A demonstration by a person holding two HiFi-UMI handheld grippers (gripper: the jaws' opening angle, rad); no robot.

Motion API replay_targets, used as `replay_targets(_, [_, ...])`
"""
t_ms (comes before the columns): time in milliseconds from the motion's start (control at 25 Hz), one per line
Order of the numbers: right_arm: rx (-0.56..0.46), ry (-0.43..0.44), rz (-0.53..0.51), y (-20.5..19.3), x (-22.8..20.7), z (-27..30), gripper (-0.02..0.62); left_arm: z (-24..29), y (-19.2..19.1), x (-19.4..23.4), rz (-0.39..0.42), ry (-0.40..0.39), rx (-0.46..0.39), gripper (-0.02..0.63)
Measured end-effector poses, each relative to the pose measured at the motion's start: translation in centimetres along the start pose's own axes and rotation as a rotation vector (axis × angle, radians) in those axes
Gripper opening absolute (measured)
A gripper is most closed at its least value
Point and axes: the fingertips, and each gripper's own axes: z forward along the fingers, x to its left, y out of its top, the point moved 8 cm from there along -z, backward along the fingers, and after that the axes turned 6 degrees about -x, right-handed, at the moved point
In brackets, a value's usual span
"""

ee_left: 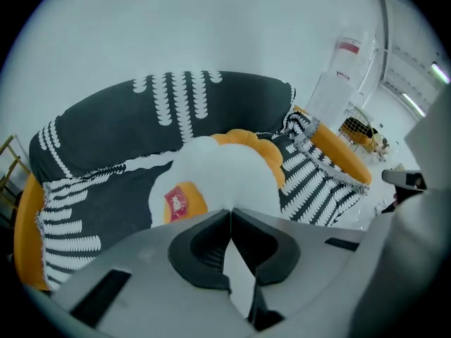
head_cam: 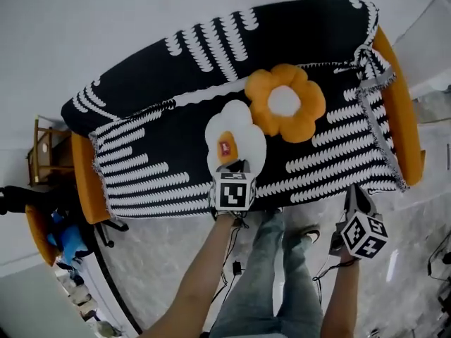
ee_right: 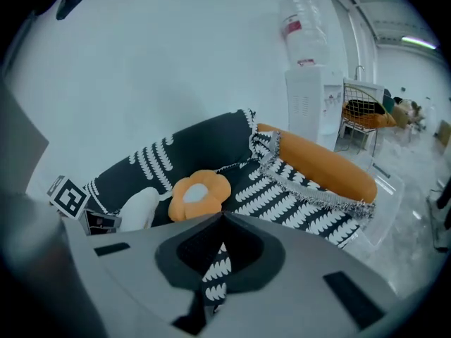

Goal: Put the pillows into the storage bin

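**Egg pillow pinched at the sofa, bin nowhere in sight**

On the left, the left gripper (ee_left: 230, 213) has its jaws closed tight on the lower edge of the white egg pillow (head_cam: 236, 136), whose white fabric is caught right at the tips. The pillow is at the front of the seat, over the black-and-white blanket (head_cam: 155, 157) that covers the orange sofa (head_cam: 396, 97). I judge this to be the pick-up step for the 1st of 2 pillows. Next, the pillow has to be carried clear of the seat and over to the storage bin, which no view shows, so the person must first turn to find it. The thin pinch on soft fabric could slip if swung hard.

The left forearm (head_cam: 201, 273) reaches forward, with the gripper tipped steeply down at the seat.

Just right of the egg pillow lies the orange flower pillow (head_cam: 285, 103), untouched. Further right, the right gripper (ee_right: 223, 215) hangs off the sofa's front edge, jaws together on nothing, angled down toward the blanket.
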Motion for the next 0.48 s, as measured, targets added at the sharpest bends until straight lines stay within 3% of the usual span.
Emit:
replay_targets(360, [-0.070, -0.043, 0.005, 5.1, -1.0, -7.2, 0.001, -8.5, 3.4, -3.5, -0.076, -0.059, -0.063, 0.014])
replay_targets(480, [-0.101, -0.058, 0.009, 6.2, -1.6, -9.1, 0.001, -10.1, 4.4, -5.3, -0.067, -0.087, -0.082, 0.014])
